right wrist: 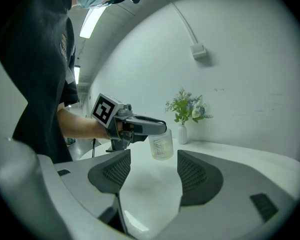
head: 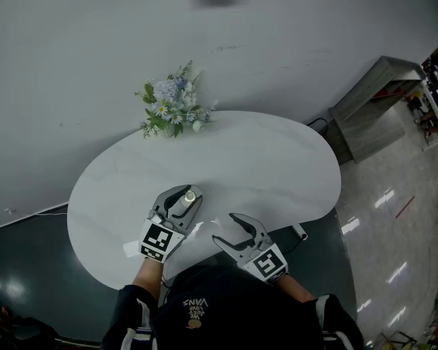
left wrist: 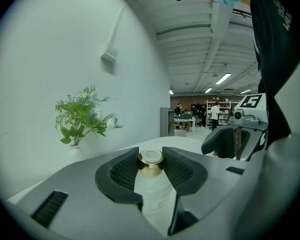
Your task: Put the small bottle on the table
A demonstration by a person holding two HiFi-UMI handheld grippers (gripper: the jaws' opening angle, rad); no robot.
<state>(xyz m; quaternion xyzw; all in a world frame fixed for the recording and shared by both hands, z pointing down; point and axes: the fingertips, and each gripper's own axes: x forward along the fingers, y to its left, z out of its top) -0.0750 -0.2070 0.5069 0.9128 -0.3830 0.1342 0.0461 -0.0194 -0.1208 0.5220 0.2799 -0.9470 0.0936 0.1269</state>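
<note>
My left gripper (head: 183,202) (left wrist: 151,167) was clamped on the small bottle (head: 190,195) (left wrist: 152,190), its ribbed pads pressed against either side just below the gold cap. The clear bottle stood upright in the grip, low and left of centre in the head view, over the near part of the white table (head: 277,168). I could not tell whether its base touched the tabletop. My right gripper (head: 227,229) (right wrist: 152,172) sat just beside it, toward the lower middle of the frame. Its jaws stood apart with only bare tabletop between them, and they faced the bottle (right wrist: 161,144). A small vase of flowers (head: 172,110) stood at the table's far edge, upper left of centre, against the wall.
</note>
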